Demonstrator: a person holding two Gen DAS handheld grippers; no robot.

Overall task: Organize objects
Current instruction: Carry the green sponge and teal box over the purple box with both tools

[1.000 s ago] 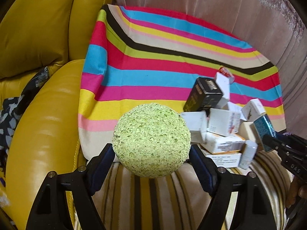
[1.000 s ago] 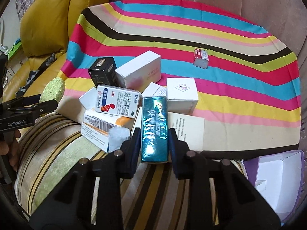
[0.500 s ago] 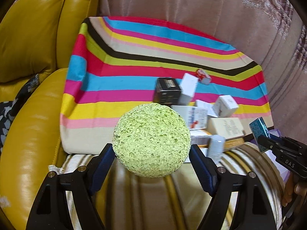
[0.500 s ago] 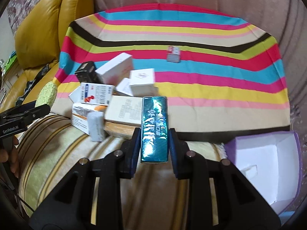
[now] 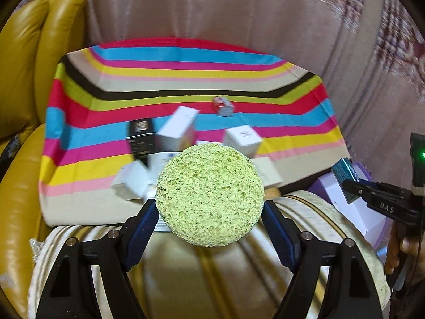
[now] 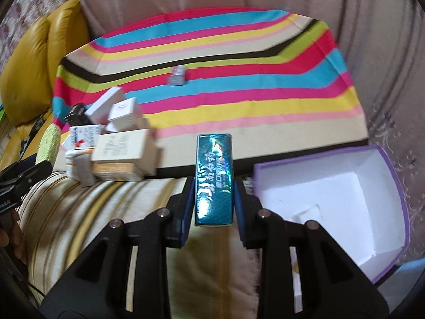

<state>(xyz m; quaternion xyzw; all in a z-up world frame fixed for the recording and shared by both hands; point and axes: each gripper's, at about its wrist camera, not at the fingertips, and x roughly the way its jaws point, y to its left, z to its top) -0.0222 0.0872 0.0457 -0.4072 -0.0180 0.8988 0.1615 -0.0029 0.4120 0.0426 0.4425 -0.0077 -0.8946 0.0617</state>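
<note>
A round green sponge (image 5: 209, 195) fills the middle of the left wrist view, and my left gripper (image 5: 209, 212) is shut on it, pads against both sides. My right gripper (image 6: 213, 194) is shut on a shiny teal box (image 6: 213, 178) held lengthwise between its pads. An open purple box (image 6: 329, 194) with a white inside lies just right of the teal box. In the left wrist view the right gripper (image 5: 353, 187) with the teal box (image 5: 345, 174) hangs over the purple box (image 5: 342, 194). A heap of small cartons (image 6: 119, 143) lies on the striped cloth (image 6: 239, 85).
A small red and grey pack (image 6: 177, 75) lies alone mid-cloth. A yellow leather sofa (image 5: 24, 85) rises on the left, a curtain (image 5: 239, 13) hangs behind. A striped cushion (image 6: 93, 212) lies below both grippers. A hand (image 5: 401, 250) holds the right gripper.
Both grippers have swept to the right with their loads. The carton heap has slid left in both views and the purple box has come fully into the right wrist view.
</note>
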